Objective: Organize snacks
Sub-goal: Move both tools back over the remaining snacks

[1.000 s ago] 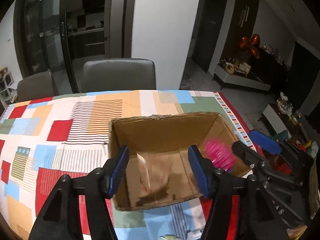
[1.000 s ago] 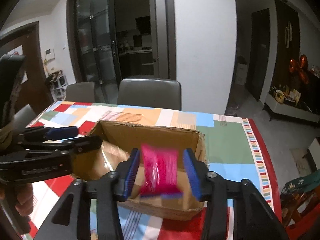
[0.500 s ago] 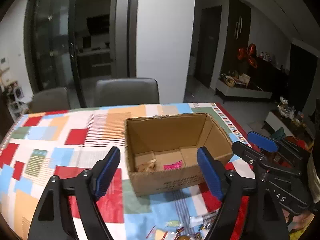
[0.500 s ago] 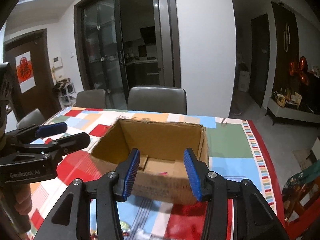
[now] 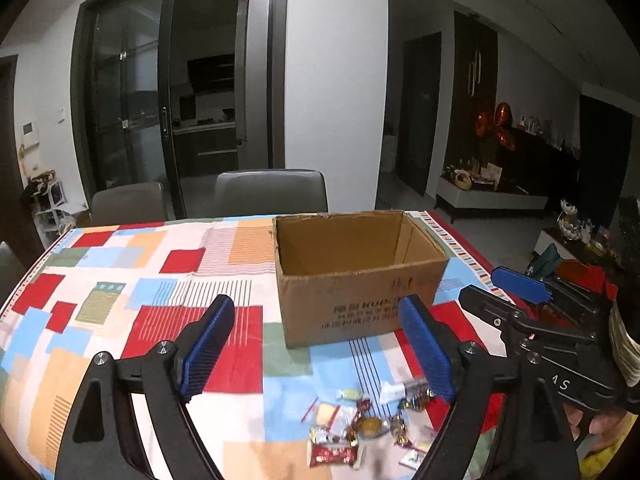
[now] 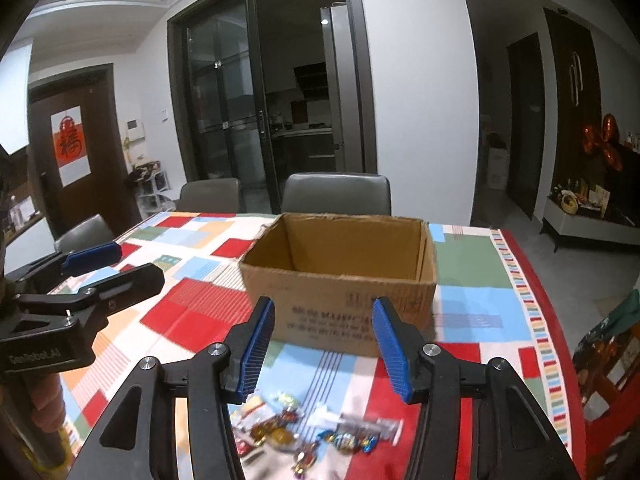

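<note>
At the far left of the right wrist view the left gripper (image 6: 116,264) hangs above the patchwork cloth (image 6: 192,320), its blue-padded jaws spread with nothing between them; in its own camera the left gripper (image 5: 318,344) frames the near left part of the box (image 5: 356,292) and bare cloth, touching neither. Two grey chairs (image 5: 270,192) stand behind the table's far edge, in front of dark glass doors (image 5: 128,120). The box sits upright and open-topped on the cloth, right of the table's middle; its floor is hidden behind the near wall in both views, so what lies inside cannot be told. The snacks (image 5: 360,428) lie loose in a small scatter on the cloth in front of the box, apart from it: wrapped candies, a red packet and clear sachets, some blurred. In the right wrist view the snacks (image 6: 320,432) lie low in the frame, under the gap of the right gripper (image 6: 323,346); its jaws stand released, wide apart, gripping nothing, and held above the pile without touching it. At the right of the left wrist view the right gripper (image 5: 496,284) juts in beside the box's right end, clear of the cardboard.
</note>
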The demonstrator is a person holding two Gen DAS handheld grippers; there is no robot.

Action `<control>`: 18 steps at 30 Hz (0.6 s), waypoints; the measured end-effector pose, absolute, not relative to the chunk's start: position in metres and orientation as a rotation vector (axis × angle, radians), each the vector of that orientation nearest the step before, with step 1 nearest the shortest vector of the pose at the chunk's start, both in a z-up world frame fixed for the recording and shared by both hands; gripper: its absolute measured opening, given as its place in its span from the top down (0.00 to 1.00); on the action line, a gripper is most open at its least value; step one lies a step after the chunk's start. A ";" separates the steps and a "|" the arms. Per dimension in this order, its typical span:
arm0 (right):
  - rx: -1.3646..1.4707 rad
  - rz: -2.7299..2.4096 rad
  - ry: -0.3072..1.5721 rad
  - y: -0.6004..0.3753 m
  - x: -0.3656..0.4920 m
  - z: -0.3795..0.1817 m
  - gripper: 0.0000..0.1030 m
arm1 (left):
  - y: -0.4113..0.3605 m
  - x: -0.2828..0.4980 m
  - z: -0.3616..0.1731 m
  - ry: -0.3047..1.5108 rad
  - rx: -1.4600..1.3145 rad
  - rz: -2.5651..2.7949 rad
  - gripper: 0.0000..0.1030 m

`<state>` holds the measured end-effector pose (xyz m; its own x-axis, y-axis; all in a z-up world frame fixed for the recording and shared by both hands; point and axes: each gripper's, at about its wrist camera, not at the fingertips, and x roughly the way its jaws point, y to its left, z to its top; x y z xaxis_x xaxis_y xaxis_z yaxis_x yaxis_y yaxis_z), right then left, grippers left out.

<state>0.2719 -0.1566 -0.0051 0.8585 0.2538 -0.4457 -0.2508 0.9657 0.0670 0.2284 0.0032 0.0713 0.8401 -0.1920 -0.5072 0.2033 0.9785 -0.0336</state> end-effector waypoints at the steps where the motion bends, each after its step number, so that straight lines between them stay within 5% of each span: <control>1: 0.009 0.267 0.470 -0.156 0.267 -0.008 0.50 | 0.005 0.223 0.069 0.534 0.021 -0.208 0.17; 18: 0.023 0.289 0.606 -0.154 0.229 -0.074 0.50 | 0.005 0.170 -0.002 0.612 0.044 -0.237 0.16</control>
<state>0.2293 -0.1540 -0.0740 0.7830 0.2745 -0.5582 -0.2609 0.9595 0.1060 0.1702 0.0047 -0.0020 0.7921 -0.2073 -0.5741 0.2333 0.9720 -0.0292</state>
